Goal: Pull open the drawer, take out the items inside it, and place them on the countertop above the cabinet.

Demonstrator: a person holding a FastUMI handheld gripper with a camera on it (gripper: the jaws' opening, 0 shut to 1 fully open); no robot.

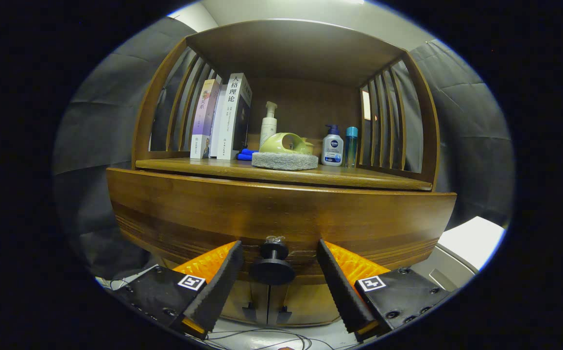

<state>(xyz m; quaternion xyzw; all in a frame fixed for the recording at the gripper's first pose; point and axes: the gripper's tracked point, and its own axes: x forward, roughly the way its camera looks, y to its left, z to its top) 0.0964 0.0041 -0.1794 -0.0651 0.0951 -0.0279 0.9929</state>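
Observation:
A wooden cabinet faces me. Its drawer front (281, 214) is closed and carries a round black knob (272, 266) at its lower middle. My gripper (279, 253) stands open, the knob sitting between the two black-padded fingers (220, 287) without either touching it. The drawer's contents are hidden behind the closed front. Above the drawer runs the countertop (359, 179), the floor of an open shelf bay.
On the countertop stand three upright books (223, 116), a white pump bottle (268, 125), a green scrubber on a grey sponge pad (285, 154), something blue (246, 154), a blue-capped pump bottle (332, 146) and a slim teal bottle (351, 146). Slatted side walls flank the bay. Cables lie on the floor below.

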